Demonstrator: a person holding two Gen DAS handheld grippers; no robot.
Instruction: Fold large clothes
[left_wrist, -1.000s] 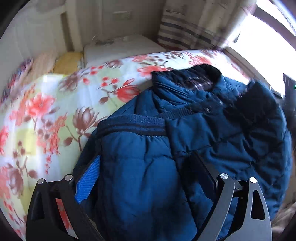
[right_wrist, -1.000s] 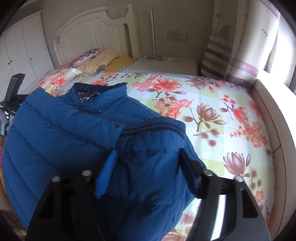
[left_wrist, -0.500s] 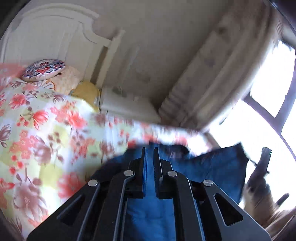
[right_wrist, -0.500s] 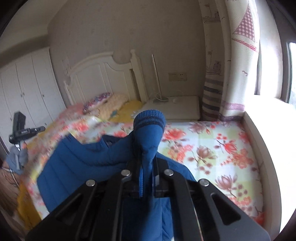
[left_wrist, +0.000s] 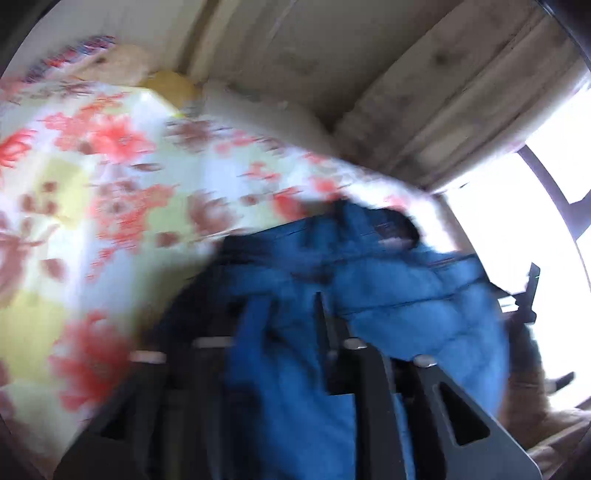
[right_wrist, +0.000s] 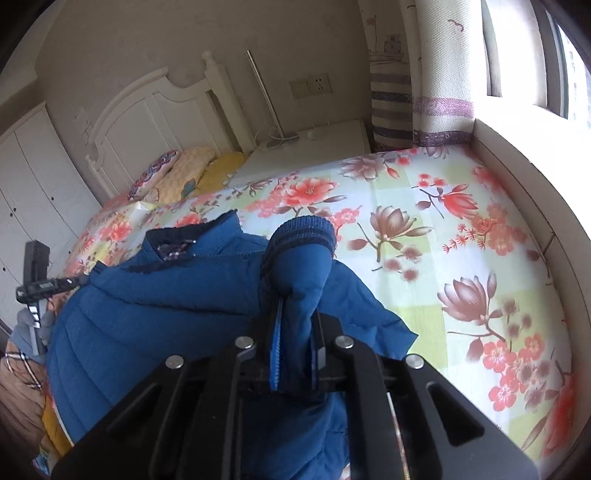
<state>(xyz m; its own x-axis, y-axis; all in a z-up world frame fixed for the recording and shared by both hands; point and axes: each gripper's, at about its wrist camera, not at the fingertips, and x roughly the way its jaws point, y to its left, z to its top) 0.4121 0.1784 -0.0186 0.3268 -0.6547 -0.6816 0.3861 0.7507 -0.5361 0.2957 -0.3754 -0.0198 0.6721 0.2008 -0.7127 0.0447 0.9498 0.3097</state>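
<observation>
**Item 1, right gripper** (right_wrist: 297, 314): black two-finger tool, jaws clenching on the sleeve (right_wrist: 299, 288) of a blue quilted padded jacket (right_wrist: 147, 314), having just been easing open by a trifle. The sleeve is standing up out of the jaws, with its dark-striped ribbed cuff (right_wrist: 303, 236) drooping over at the top.

**Item 2, left gripper** (left_wrist: 288, 314): matching black tool, heavily blurred in its own view. Its jaws are standing parted, having just been opening. Blue jacket (left_wrist: 406, 288) fabric is showing in the gap, but the blur is hiding whether the pads are touching it.

**Item 3, jacket:** it is lying on the bed with a floral sheet of red and brown blossoms on white and pale green (right_wrist: 461, 258), at the bed's near left corner in the right wrist view. Its dark-lined collar (right_wrist: 192, 236) is pointing toward the head of the bed. Its lower body is hanging past the bed's near edge, under the right gripper.

**Item 4, bed surroundings:**
- A white carved wooden headboard (right_wrist: 155, 110) is standing at the far end of the bed.
- Yellow and patterned pillows (right_wrist: 192, 170) are resting on the bed, against the headboard.
- A white bedside cabinet (right_wrist: 306, 147) is sitting beside the head of the bed.
- A cream curtain with purple stripes (right_wrist: 439, 74) is hanging beyond the bed's far right corner.
- A pale window ledge (right_wrist: 517, 166) is running along the bed's right side.
- White wardrobe doors (right_wrist: 29, 177) are standing to the left of the bed.

In the left wrist view the same floral sheet (left_wrist: 110, 184) is filling the left half, smeared by blur.
</observation>
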